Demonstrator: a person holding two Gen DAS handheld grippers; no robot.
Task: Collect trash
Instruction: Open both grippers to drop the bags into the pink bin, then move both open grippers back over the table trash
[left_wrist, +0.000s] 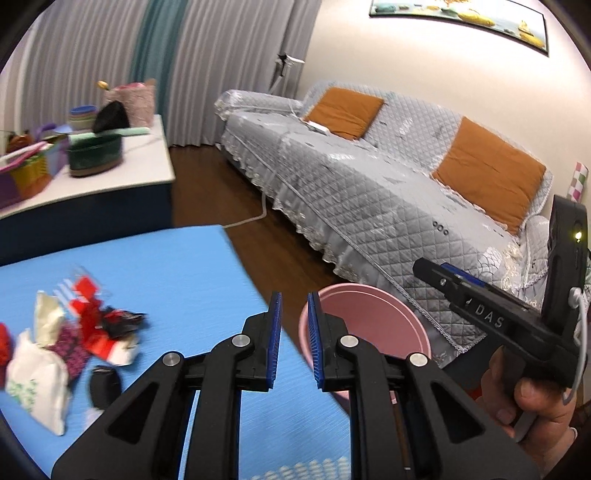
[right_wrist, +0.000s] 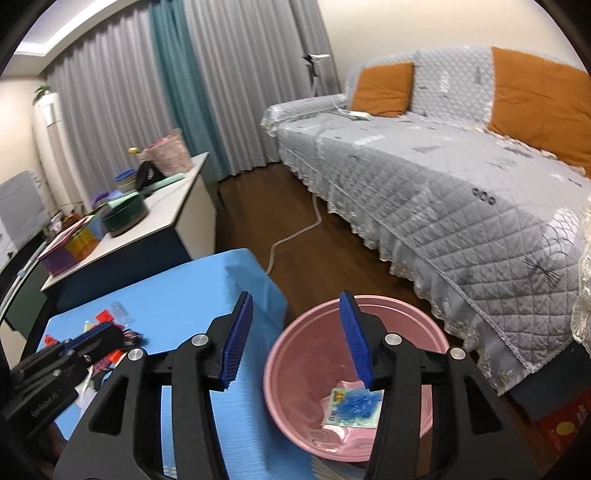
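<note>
A pile of trash, red, white and patterned wrappers, lies on the blue table at the left. A pink bin stands beside the table's right edge; it also shows in the left wrist view. A pale packet with blue bits lies on the bin's bottom. My left gripper is open and empty over the table's right edge, well right of the pile. My right gripper is open wide and empty above the bin's rim. The left wrist view shows it from the side.
A grey quilted sofa with orange cushions runs along the right. A white side table behind holds baskets, bowls and a green tub. A white cable lies on the dark wood floor.
</note>
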